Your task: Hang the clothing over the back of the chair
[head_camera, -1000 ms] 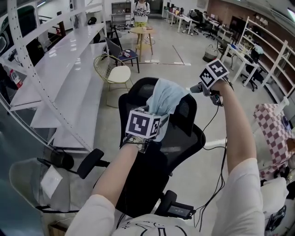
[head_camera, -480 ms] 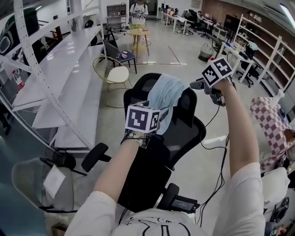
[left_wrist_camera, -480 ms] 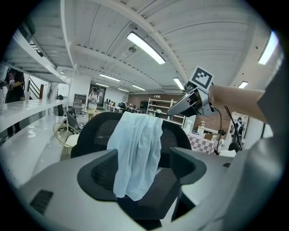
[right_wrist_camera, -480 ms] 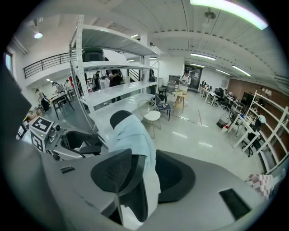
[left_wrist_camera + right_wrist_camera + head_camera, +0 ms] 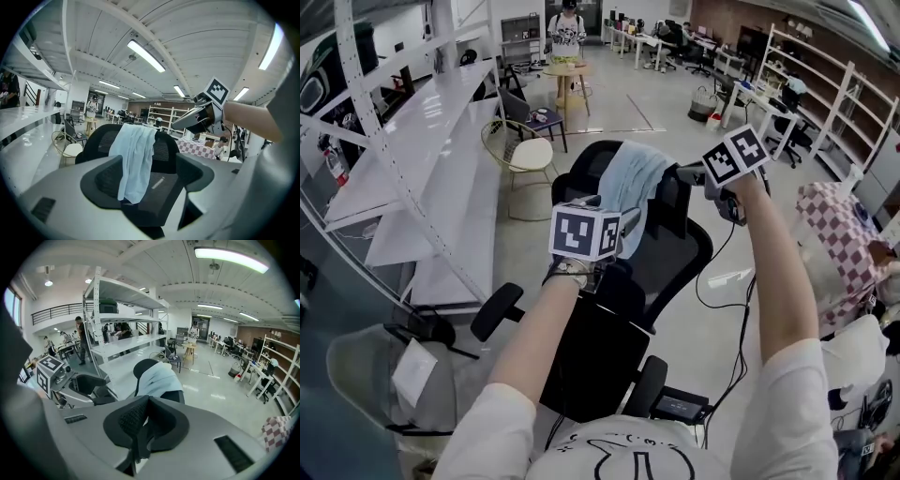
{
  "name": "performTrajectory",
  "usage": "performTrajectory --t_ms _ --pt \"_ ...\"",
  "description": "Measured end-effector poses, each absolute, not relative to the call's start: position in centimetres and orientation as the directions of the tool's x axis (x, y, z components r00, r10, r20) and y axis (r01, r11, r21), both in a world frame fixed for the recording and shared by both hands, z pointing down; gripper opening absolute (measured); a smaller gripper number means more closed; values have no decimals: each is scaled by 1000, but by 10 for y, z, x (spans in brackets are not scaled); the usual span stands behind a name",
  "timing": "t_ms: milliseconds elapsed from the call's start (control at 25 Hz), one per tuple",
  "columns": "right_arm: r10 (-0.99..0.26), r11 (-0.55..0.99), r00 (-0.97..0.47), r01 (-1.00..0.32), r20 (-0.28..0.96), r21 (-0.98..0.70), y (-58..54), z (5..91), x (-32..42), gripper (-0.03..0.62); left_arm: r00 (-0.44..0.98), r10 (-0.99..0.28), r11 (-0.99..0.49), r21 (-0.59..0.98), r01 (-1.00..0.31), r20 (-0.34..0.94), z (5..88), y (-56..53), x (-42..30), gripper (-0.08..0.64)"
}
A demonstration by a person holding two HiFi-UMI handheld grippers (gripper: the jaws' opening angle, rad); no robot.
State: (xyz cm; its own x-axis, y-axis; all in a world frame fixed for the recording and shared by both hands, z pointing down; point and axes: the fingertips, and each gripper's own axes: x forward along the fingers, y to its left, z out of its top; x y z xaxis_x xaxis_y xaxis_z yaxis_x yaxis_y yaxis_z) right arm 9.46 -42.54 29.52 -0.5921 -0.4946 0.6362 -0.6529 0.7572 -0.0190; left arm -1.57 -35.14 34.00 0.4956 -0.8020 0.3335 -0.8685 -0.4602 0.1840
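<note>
Open lab floor, shelving (image 5: 422, 141) at left. Clothing (image 5: 630, 183) draped over top of chair (image 5: 670, 267) back, hanging down front. Left gripper (image 5: 149, 178) jaws apart, empty. Right gripper (image 5: 143, 420) jaws together, empty. Both clear of cloth. Hang looks done, nothing obvious left.

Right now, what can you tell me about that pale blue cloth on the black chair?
The cloth is pale blue and looks like soft, thin fabric, rumpled into long folds. It lies draped over the top of the chair's black mesh back. One end hangs slack down the side facing the person; the far end is out of sight. Only the chair seems to touch it.
</note>
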Motion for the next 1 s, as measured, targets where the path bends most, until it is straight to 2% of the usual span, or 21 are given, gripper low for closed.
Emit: performTrajectory --t_ms 200,440,680,840,1000 --pt "-537 748 -599 -664 594 7 -396 294 87 -5 521 -796 -481 200 -853 306 333 -329 -17 361" --pt "-580 750 -601 -657 550 72 -354 294 69 -5 549 -786 -507 212 -835 284 331 -300 -30 302" --pt "-643 717 -578 -686 501 129 -310 289 57 -5 568 -784 -528 211 -823 252 326 -267 -42 173" --pt "-693 680 -573 -721 438 133 -282 284 48 -5 599 -772 -564 203 -800 212 320 -246 -43 41" --pt "-724 659 -559 -734 405 164 -258 287 40 -5 615 -766 -590 176 -788 187 318 -231 -42 18"
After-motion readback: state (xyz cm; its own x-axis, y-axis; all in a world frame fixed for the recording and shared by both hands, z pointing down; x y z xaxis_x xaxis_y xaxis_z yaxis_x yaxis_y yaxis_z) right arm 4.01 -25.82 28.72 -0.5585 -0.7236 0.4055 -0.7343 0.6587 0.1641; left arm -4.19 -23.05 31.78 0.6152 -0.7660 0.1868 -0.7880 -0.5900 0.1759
